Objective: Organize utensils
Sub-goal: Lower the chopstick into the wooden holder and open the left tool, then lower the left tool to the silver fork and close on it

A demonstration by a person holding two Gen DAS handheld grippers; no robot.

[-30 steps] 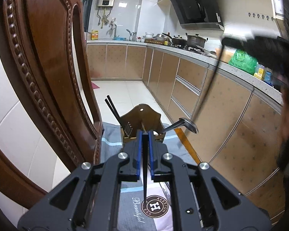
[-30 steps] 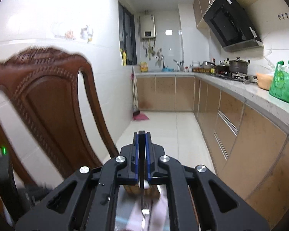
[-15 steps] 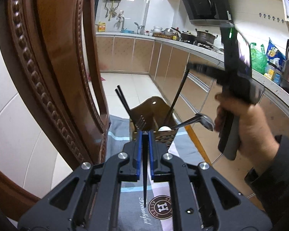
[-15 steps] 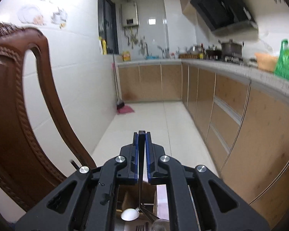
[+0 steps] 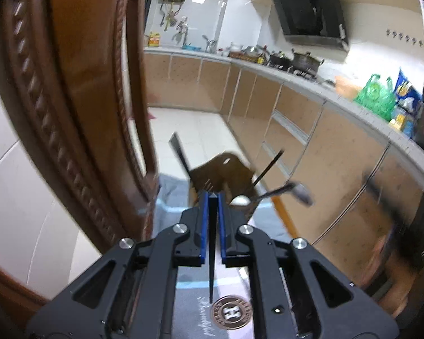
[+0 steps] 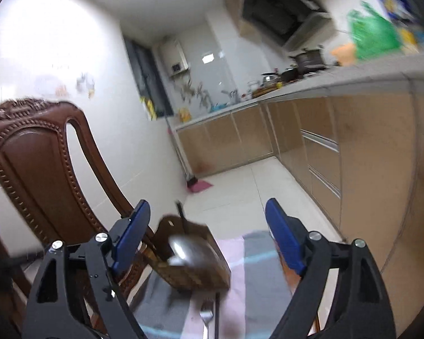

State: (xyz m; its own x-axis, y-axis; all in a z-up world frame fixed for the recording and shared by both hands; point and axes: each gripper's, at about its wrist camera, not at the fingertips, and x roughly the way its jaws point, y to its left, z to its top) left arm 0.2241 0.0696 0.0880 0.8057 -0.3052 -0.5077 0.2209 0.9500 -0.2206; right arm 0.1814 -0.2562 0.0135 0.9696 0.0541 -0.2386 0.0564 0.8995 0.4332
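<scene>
Kitchen cabinets run down the right of both views; at lower centre a wooden holder [image 5: 222, 173] already carries chopsticks, a fork and spoons. The right gripper [image 6: 206, 237], jaws just sprung apart, grips nothing. The left gripper [image 5: 211, 206] clamps one chopstick [image 5: 211, 268], long axis vertical in frame, while a fork [image 6: 205, 317] awaits on the cloth [image 6: 257, 282].

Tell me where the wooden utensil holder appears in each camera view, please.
Left wrist view: the wooden utensil holder sits at centre, just beyond the closed fingertips.
Right wrist view: it sits low, left of centre, between the open jaws.
Shared landmark: the carved wooden chair.
</scene>
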